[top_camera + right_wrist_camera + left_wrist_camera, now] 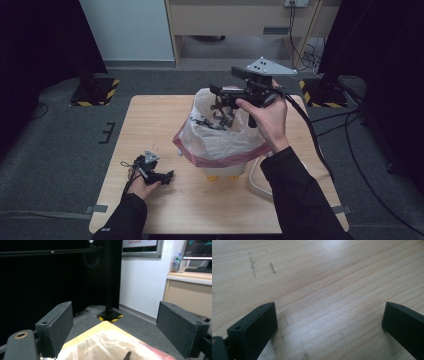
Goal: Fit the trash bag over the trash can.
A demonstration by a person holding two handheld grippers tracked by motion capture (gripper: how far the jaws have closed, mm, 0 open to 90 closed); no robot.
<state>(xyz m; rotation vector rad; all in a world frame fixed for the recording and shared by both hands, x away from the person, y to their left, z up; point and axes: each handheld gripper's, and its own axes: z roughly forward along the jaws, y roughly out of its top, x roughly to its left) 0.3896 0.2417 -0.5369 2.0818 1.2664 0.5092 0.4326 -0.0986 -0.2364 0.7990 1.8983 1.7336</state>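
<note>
Hovering wide open and empty over the bag (220,137), the right gripper (220,97) must descend to grasp its rim; the left gripper (167,176) rests open on the table (150,115).

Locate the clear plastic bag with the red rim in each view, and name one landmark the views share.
High view: the clear plastic bag with the red rim sits at the middle of the light wooden table, under the right gripper.
Left gripper view: bare table wood between open jaws; no bag here.
Right gripper view: the bag lies at the bottom centre, between the open jaws.
Shared landmark: the wooden table.
</note>
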